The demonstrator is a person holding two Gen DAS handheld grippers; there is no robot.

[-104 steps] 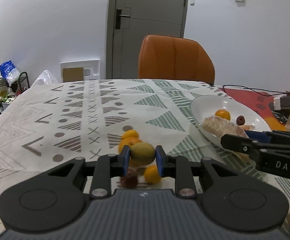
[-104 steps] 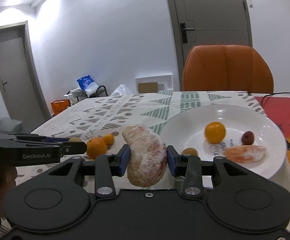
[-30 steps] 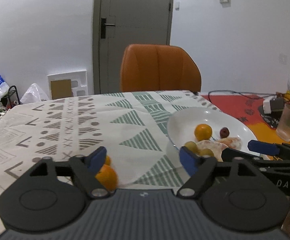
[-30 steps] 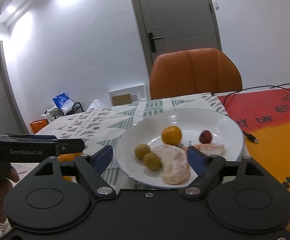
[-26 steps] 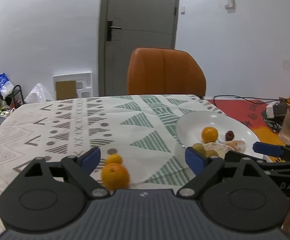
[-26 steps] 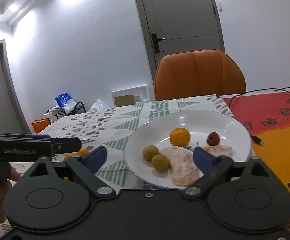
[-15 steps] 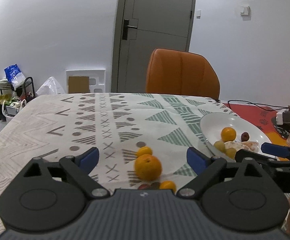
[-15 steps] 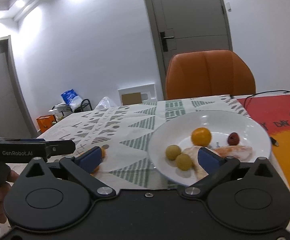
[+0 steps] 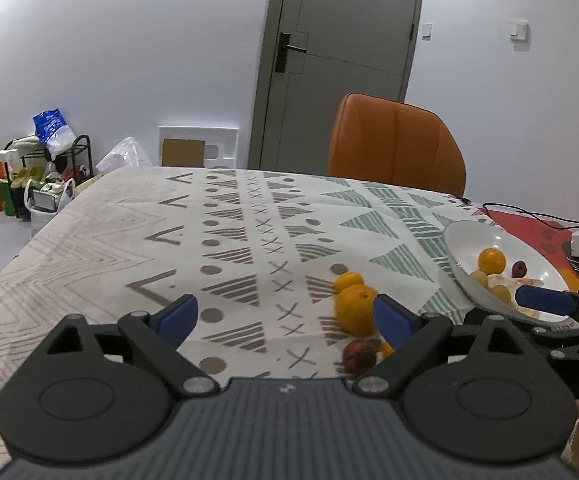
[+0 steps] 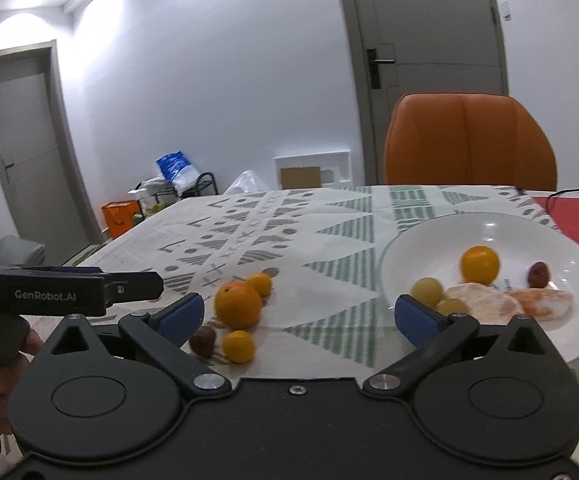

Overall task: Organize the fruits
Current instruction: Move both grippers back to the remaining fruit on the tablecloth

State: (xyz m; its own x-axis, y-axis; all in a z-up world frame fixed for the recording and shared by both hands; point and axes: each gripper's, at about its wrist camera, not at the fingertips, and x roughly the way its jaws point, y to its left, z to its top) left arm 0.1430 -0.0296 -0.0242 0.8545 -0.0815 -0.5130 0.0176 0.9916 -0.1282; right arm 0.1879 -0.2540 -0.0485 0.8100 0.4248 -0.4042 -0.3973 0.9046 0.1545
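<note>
Left wrist view showed the left tool (image 9: 283,318) spread wide and empty, held low over the desk (image 9: 129,248) and aimed along the patterned cloth. The large orange (image 9: 355,309) lay just inside its right finger, with a small orange (image 9: 348,281) touching behind it and a dark red fruit (image 9: 359,355) nearer the camera. The white plate (image 9: 469,236) stood to the right, already carrying an orange, green grapes, a red fruit and peeled segments.

Right wrist view showed the right tool (image 10: 297,314) likewise spread and empty, level, near the plate's front rim. A second small orange (image 10: 239,345) lay beside the dark fruit.

Judgement: the step in hand was collection of the loose fruits remaining on the desk. To do it well, the left tool would need shifting rightward so the large orange sits centred between the fingers, not against one. Closure should be gentle and across the widest part, since round fruit may roll and disturb its neighbours. The right tool should keep clear of the approach.
</note>
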